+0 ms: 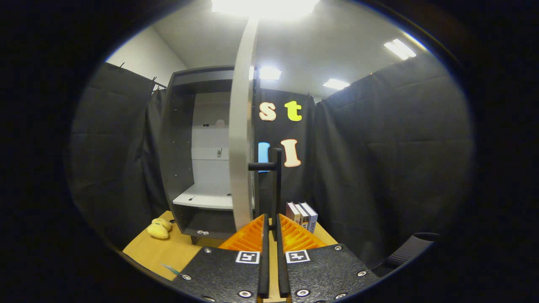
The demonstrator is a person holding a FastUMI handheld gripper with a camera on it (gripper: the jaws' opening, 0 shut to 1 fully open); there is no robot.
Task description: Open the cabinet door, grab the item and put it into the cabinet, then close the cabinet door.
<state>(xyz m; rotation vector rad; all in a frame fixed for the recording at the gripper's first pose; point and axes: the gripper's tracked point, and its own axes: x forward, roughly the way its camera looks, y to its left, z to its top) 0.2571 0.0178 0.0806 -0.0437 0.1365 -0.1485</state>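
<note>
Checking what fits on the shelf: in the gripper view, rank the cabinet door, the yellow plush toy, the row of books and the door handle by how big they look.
1. Cabinet door, edge-on and near the camera, so inflated.
2. Door handle, gripper shut on it.
3. Books and yellow plush toy: look alike, not ranked.

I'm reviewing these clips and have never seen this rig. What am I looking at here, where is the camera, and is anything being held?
The camera rides on a hand-held two-finger gripper and looks forward along its fingers. The fingers are nearly together around the dark vertical handle of the cabinet door; whether they actually press on it I cannot tell. The door stands swung open, edge-on to the camera, showing the cabinet and its pale shelf. On the wooden table lie a yellow soft item left of the cabinet and a few upright books beyond the fingers.
</note>
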